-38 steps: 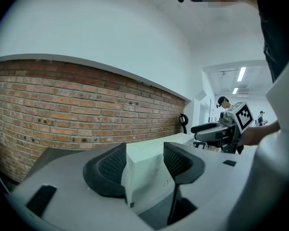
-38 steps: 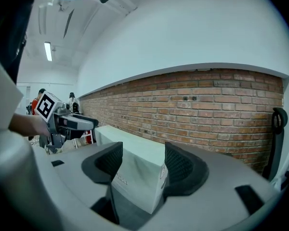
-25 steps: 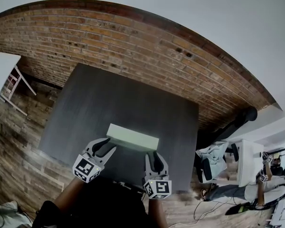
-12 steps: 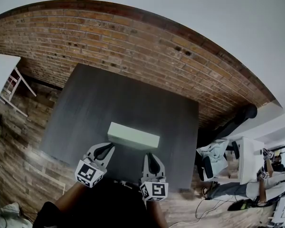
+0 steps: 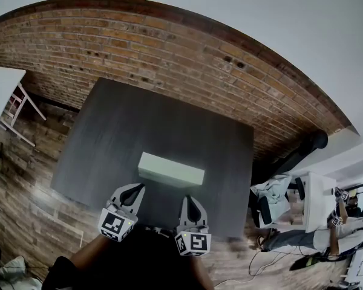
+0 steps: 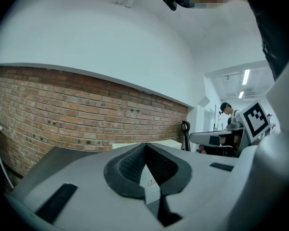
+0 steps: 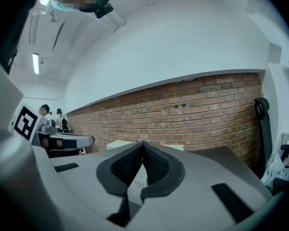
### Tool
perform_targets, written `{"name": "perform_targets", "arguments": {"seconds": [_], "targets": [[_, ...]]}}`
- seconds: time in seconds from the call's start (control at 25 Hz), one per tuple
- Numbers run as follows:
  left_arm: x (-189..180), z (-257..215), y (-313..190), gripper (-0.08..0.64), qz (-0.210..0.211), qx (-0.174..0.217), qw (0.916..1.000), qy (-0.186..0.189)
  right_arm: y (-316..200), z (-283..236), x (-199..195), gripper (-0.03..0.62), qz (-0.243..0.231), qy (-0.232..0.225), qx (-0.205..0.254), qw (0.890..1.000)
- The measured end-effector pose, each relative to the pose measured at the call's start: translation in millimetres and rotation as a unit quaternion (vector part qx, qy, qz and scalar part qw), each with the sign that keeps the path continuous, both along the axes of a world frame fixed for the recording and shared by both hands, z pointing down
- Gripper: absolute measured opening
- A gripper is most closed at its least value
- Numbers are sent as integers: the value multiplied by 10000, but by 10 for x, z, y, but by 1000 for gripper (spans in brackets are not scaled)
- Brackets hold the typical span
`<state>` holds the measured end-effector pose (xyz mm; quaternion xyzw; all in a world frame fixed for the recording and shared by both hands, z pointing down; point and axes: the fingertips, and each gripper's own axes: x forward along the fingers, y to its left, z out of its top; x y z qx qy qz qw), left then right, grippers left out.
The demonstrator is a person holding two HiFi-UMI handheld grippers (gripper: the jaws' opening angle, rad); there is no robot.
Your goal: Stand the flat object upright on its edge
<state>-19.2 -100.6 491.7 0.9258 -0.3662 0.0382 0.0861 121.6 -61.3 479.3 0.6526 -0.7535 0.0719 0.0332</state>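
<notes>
Just ahead of both tongs: pale box (image 5: 170,169) sits on the dark worktop (image 5: 127,125), long side across, facing the tips. Top face reads lighter than the front face. Can't tell from the head view if it is on its edge or its broad side.

Left tongs (image 5: 133,192): tips near the box's left end, just short of it, no contact. Jaws have just been closing and the tips now meet, with nothing between them. In the left gripper view the box shows only behind the closed tips (image 6: 145,145), as a pale strip above them and a patch through the gap behind them.

Right tongs (image 5: 189,203): tips below the box's right part, a bit further off than the left pair, also apart from it. Jaws have just been closing too and are now together and empty. Right gripper view gives the same picture: closed tips (image 7: 143,143), box beyond them.

Both tongs point across the worktop roughly level, side by side, marker cubes toward the person. Box lies beyond the gap between the two pairs and spans past both.

Beyond the box from the tongs: bare worktop, then brick wall (image 5: 169,47). Wooden floor (image 5: 24,186) off to the left of the left tongs.
</notes>
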Motion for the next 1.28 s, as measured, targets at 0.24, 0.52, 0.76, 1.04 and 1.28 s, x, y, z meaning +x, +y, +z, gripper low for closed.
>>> {"name": "perform_targets", "arguments": {"seconds": [0.24,0.52,0.76,1.04,1.28], "targets": [[8,9,35,33,29,26,10000,-22,13,6,-34,25,-13,38,13,10000],[-21,34,40,32,79,-22,10000,-6,-12,11,-78,25,-38,81,-3,10000],[5,48,36,32,111,-16,9999,7,-6,18,-86,25,-85,83,25,9999],[4,37,49,32,166,-57,9998,52,13,3,-122,25,-143,115,100,9998],[42,9,36,32,160,-28,9998,100,3,-1,-92,25,-136,125,61,9998]]}}
